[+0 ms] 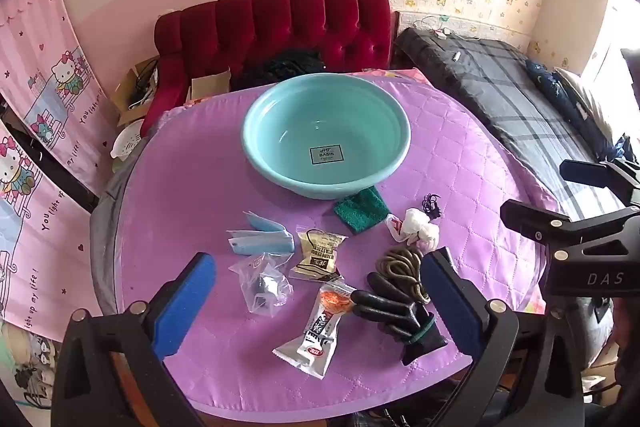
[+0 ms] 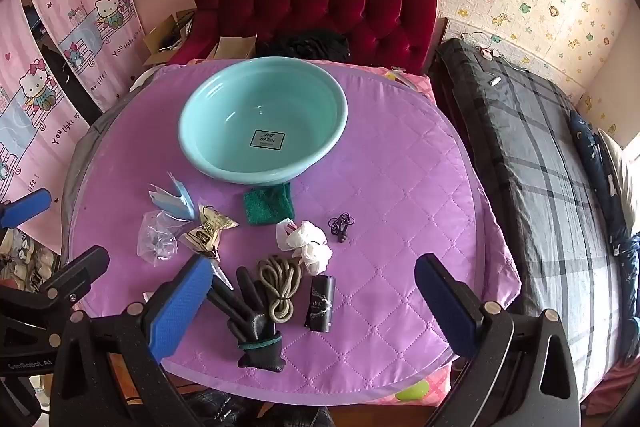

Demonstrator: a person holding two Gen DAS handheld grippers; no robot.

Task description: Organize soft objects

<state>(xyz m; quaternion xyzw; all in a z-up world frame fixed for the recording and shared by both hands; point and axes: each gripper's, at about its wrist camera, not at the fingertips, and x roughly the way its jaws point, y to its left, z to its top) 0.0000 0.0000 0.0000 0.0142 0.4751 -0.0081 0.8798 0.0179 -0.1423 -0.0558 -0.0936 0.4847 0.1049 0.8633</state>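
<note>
Soft objects on purple quilted desk (image 1: pixel 192 195): black glove (image 1: pixel 396 311), rope coil (image 1: pixel 404 267), green cloth (image 1: pixel 360 211) touching the empty teal basin (image 1: pixel 326 107). Left gripper (image 1: pixel 318 301) and right gripper (image 2: pixel 316 297) hover above, jaws spread wide, holding nothing.

Purple quilted table (image 1: pixel 460 147) carries teal basin (image 1: pixel 326 143), green cloth (image 1: pixel 360 211), black glove (image 1: pixel 400 311), rope (image 1: pixel 402 267), packets (image 1: pixel 318 253)
</note>
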